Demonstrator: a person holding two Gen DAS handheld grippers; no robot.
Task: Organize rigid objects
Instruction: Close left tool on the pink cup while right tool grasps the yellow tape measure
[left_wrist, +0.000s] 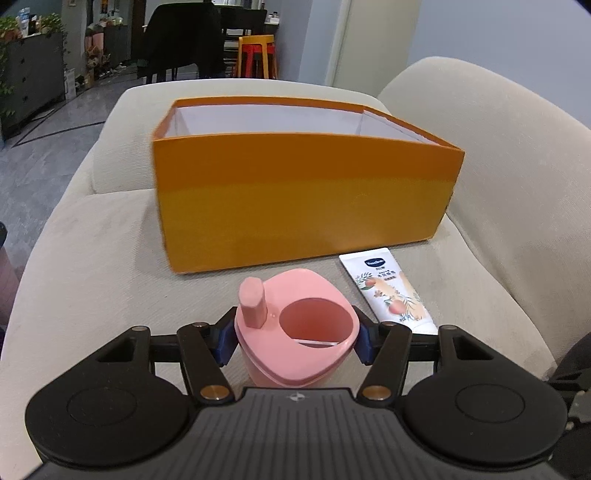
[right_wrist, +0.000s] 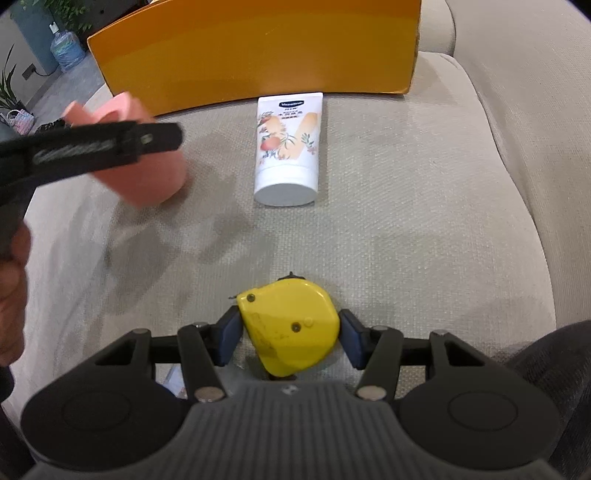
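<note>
Pink cup (left_wrist: 297, 328), with its flip lid standing up, sits between the blue pads of the left gripper (left_wrist: 295, 338), which are about half open and pressed against its two sides, so the cup is gripped; seen from the right wrist it hangs tilted above the beige sofa cushion (right_wrist: 406, 221) at about ten o'clock, a bare hand (right_wrist: 13, 295) showing behind the tool at nine. At twelve o'clock stands the orange box (left_wrist: 295, 199), open-topped, white inside. A white lotion tube (right_wrist: 287, 147) lies flat, its crimped end touching the box wall, cap toward the camera. At six o'clock the right gripper (right_wrist: 290, 338), pointing steeply down, has narrowed onto a yellow tape measure (right_wrist: 290, 328), both pads against its sides.
</note>
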